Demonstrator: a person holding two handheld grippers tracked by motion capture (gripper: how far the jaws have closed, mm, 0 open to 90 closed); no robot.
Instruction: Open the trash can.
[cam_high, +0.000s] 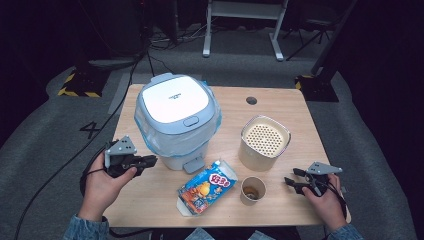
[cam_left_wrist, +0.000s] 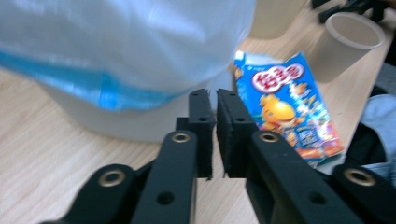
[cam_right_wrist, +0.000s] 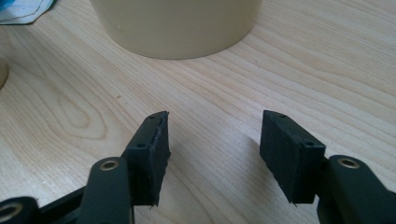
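- While the left claw (cam_high: 150, 161) sits at the near left of the table (cam_high: 295, 107), its jaws are nearly together with a thin slit between the pads and nothing in them.
- Left gripper view: left claw (cam_left_wrist: 215, 135) points at the base of the white bin (cam_left_wrist: 126, 60), just short of it, not touching as far as I can tell.
- Bin (cam_high: 176, 120) stands left of centre, lid down, clear bag with blue edge hanging round its sides.
- Snack packet (cam_high: 207, 186), blue with orange cartoon, lies flat on the near centre of the table, just near of the bin's pedal; also seen to the right of the left claw (cam_left_wrist: 289, 105).
- Right claw (cam_high: 290, 177) at near right, held by a hand (cam_high: 325, 200), resting low on the table.
- Right gripper view: right claw (cam_right_wrist: 215, 149) has a plain gap between the pads, bare wood between them, gripping nothing.
- Beige canister (cam_high: 264, 142) with perforated top stands just beyond the right claw; paper cup (cam_high: 253, 190) is left of it, between packet and claw.
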